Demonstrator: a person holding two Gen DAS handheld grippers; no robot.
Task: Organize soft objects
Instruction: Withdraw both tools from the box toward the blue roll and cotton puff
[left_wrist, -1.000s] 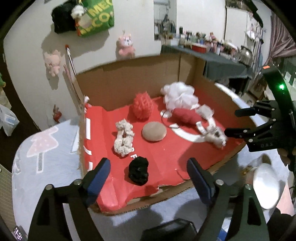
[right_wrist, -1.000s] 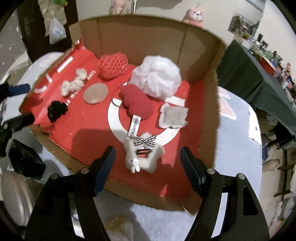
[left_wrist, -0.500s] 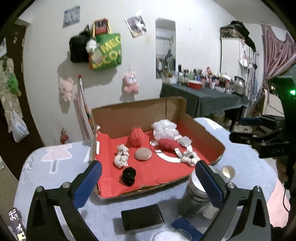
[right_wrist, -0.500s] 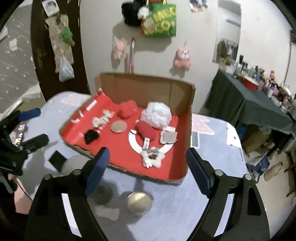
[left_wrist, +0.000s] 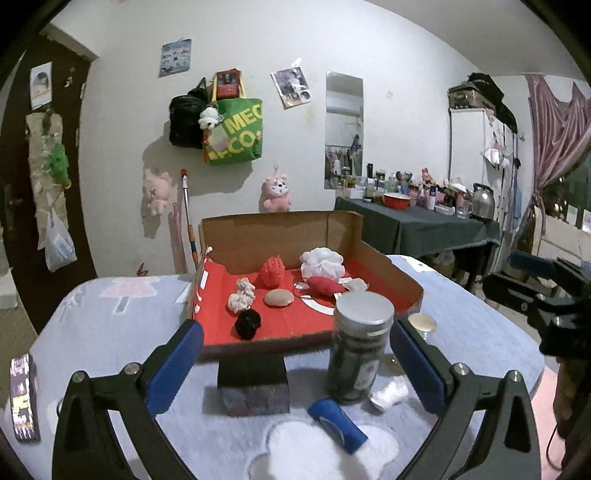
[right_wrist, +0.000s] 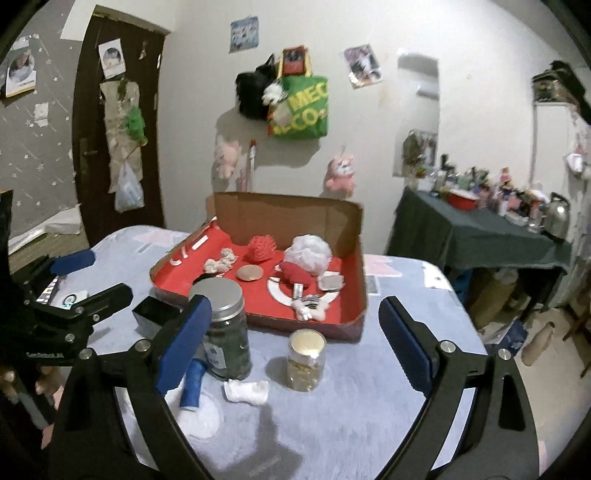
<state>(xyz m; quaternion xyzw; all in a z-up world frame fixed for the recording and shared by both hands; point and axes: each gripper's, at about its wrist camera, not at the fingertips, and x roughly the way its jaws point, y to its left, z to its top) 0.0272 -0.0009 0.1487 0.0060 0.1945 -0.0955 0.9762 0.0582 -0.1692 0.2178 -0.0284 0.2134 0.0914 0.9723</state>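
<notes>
A cardboard box (left_wrist: 384, 258) with a red lining sits mid-table and holds soft items. Among them are a red mesh sponge (left_wrist: 272, 272), a white bath puff (left_wrist: 321, 262), a red pouch (left_wrist: 323, 285), a cream scrunchie (left_wrist: 242, 298), a tan round pad (left_wrist: 279, 297) and a black scrunchie (left_wrist: 248, 323). A white bunny plush (right_wrist: 308, 306) lies near the box's front. My left gripper (left_wrist: 295, 358) stands wide open, short of the box, holding nothing. The jaws of my right gripper (right_wrist: 295, 332) are opening, with nothing gripped between them.
In front of the box stand a dark jar with a silver lid (left_wrist: 360, 350), a small gold-lidded jar (right_wrist: 306, 362) and a black box (left_wrist: 253, 384). A blue roll (left_wrist: 338, 424), a white crumpled cloth (right_wrist: 245, 391) and a phone (left_wrist: 24, 397) lie nearby. A dark-clothed side table (left_wrist: 424, 229) stands behind.
Both grippers have pulled back from over the box and tilted up, and their jaws have widened. The jars and the black box came into view; the soft items have stayed put.
</notes>
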